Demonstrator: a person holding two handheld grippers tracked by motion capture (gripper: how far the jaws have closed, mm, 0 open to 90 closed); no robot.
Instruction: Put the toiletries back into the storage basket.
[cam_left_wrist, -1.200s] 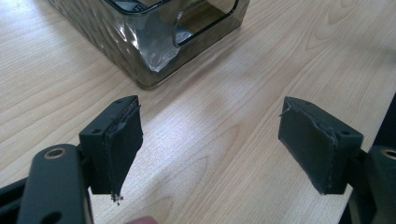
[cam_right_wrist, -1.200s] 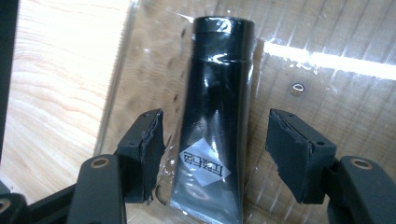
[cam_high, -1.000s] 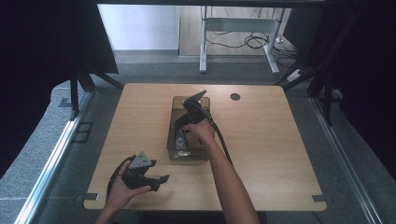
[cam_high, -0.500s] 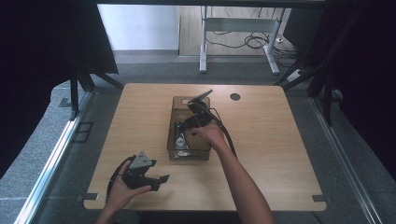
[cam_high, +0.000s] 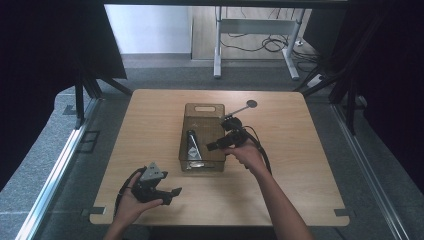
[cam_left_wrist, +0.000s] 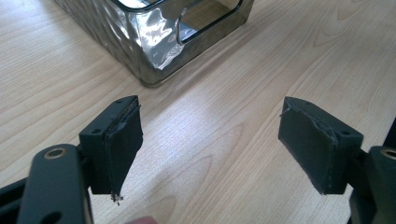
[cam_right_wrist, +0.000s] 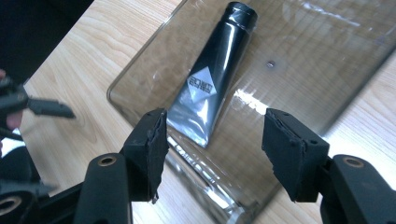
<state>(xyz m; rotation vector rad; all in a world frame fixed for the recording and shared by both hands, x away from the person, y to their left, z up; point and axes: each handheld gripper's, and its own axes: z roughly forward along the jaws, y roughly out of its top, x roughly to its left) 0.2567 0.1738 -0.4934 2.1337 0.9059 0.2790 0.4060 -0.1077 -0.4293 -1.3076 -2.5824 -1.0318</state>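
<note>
A smoky see-through bin (cam_high: 202, 108) stands in the middle of the wooden table (cam_high: 300, 165). A dark tube with a silver diamond label (cam_high: 192, 147) lies flat in the bin, cap toward the far end (cam_right_wrist: 208, 84). My right gripper (cam_high: 212, 146) hangs at the bin's right rim, its jaws pointing left over the near end. It is open (cam_right_wrist: 212, 140); its jaws have just been closing a little, with nothing between the pads. My left gripper (cam_high: 170, 192) rests open near the front left edge. Bare table shows between its pads (cam_left_wrist: 210, 140), and the bin's corner (cam_left_wrist: 154, 60) lies ahead.
A black round grommet (cam_high: 251, 104) sits in the tabletop behind the bin. Table legs and loose cables (cam_high: 265, 45) stand on the floor beyond the far edge. Dark curtains hang at both sides.
My right hand has drawn its gripper from above the bin to the bin's right side, uncovering the tube on the bin's floor. The left gripper has stayed put.
</note>
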